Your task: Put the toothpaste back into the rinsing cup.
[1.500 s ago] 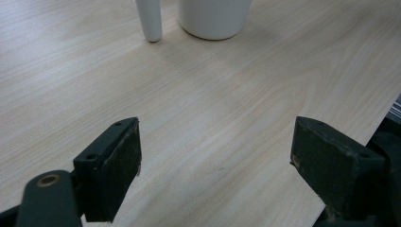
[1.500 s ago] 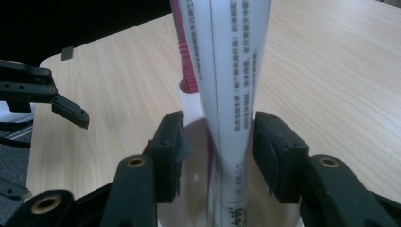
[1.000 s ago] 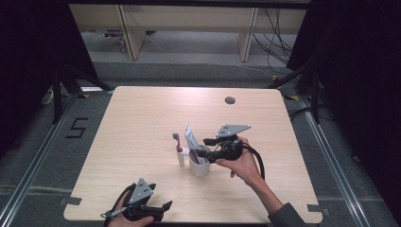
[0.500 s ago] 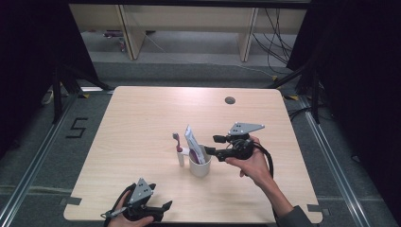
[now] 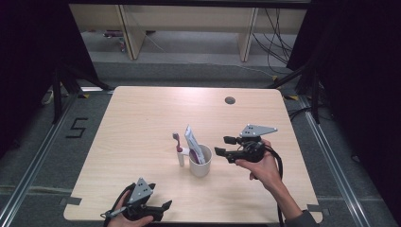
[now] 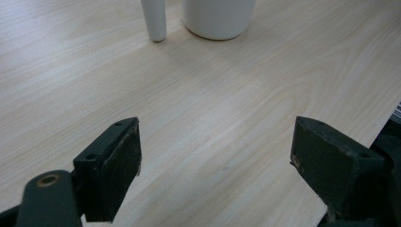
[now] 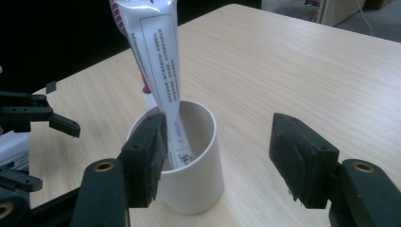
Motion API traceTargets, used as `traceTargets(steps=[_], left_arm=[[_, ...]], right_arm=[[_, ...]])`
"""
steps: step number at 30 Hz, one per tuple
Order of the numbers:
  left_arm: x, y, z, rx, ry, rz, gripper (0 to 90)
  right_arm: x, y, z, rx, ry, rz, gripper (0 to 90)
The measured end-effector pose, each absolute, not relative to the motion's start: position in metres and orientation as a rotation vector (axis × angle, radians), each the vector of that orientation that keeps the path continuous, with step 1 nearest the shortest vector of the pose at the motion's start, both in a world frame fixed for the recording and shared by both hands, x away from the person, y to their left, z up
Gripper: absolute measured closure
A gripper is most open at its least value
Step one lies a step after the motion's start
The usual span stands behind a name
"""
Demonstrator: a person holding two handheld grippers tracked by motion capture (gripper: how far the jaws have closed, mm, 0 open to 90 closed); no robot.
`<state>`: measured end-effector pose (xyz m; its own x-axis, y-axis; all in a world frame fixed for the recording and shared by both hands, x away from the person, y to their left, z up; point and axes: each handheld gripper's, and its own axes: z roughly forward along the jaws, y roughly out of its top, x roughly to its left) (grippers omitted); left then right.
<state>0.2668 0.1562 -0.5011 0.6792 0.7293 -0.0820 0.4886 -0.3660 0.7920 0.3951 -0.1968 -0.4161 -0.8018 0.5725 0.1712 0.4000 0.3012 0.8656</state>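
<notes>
Toothpaste tube is seen standing tilted in the white cup at the centre of the high view, its printed flat end rising above the rim and leaning toward the upper left of the frame. The right gripper is held just right of the cup, its jaws standing apart with nothing between them; they have just been opening, and the tube is not pressed by either pad. In the right gripper view the right gripper is shown with the cup and the tube close ahead at the left of the frame, the cup rim partly hidden behind the left-hand jaw. A toothbrush with a pink head is seen upright just left of the cup on the desk. The left gripper lies at the lower left of the high view, jaws wide apart and empty, resting near the desk edge; in the left gripper view the cup base appears at the top of the frame. The step in hand is judged to be the release of the tube into the cup. For the next move, the toothbrush would likely have to be approached and grasped by its handle without the cup being tipped.
</notes>
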Motion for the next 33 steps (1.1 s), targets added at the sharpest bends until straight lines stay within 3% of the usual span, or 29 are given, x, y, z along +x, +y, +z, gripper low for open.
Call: traceTargets(steps=[21, 33], left_arm=[[0.268, 0.154, -0.501, 2.046, 0.936, 0.360, 16.8], [0.266, 0.156, -0.502, 2.059, 0.937, 0.373, 16.8]], right_arm=[[0.378, -0.232, -0.431, 1.025, 2.378, 1.459, 27.8], [0.369, -0.248, -0.438, 1.064, 2.382, 1.412, 27.9]])
